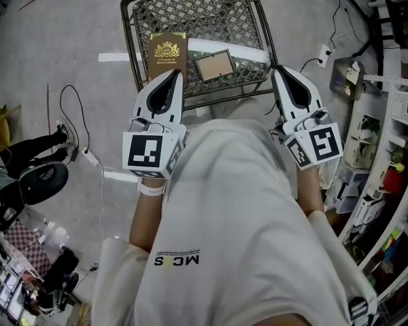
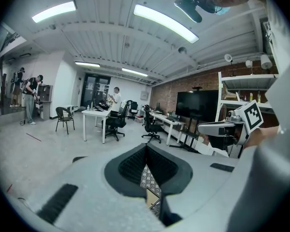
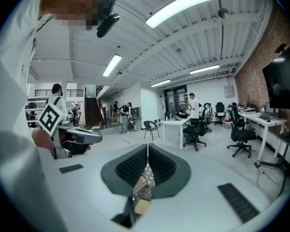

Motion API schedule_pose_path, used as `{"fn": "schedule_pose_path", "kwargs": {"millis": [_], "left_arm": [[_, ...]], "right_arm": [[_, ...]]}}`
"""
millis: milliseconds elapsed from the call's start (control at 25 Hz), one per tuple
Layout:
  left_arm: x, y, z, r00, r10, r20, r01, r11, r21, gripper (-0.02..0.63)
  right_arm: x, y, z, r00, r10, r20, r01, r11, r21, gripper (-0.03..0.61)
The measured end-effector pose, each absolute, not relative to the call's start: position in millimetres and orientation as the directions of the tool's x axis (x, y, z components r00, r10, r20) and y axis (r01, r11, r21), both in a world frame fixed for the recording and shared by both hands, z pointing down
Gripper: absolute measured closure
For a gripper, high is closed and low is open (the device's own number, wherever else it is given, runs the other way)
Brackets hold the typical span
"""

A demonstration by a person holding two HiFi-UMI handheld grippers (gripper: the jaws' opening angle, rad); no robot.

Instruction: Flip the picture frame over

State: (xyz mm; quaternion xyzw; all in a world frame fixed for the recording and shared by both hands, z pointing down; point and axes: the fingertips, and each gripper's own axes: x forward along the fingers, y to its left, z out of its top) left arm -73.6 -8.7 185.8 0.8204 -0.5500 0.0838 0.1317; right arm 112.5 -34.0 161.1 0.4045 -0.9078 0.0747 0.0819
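Observation:
The picture frame (image 1: 214, 65) lies flat on a metal mesh seat (image 1: 190, 5), its tan face up, beside a brown book (image 1: 167, 54). My left gripper (image 1: 173, 75) hovers just short of the seat's near edge, below the book, jaws shut with nothing in them. Over at the seat's near right corner, my right gripper (image 1: 279, 71) is also shut and empty. Neither touches the frame. In the left gripper view the jaws (image 2: 146, 146) meet at the tip; in the right gripper view the jaws (image 3: 147, 146) are likewise pressed together. A sliver of mesh shows beneath both.
A power strip with cables (image 1: 88, 156) lies on the floor at the left. Cluttered shelves (image 1: 387, 148) line the right side. A white strip (image 1: 115, 57) lies on the floor beside the seat. Desks and office chairs (image 2: 116, 122) stand far off in the room.

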Motion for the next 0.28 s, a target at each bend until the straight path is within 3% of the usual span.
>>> {"fn": "schedule_pose_path", "kwargs": {"millis": [280], "left_arm": [[-74.6,-9.4,188.1,0.386,-0.879,0.28,-0.923,-0.365,0.126,0.594]], "right_arm": [[112.4,-33.3,162.8,-0.654,-0.726,0.213,-0.751,0.657,-0.065,0.555]]}}
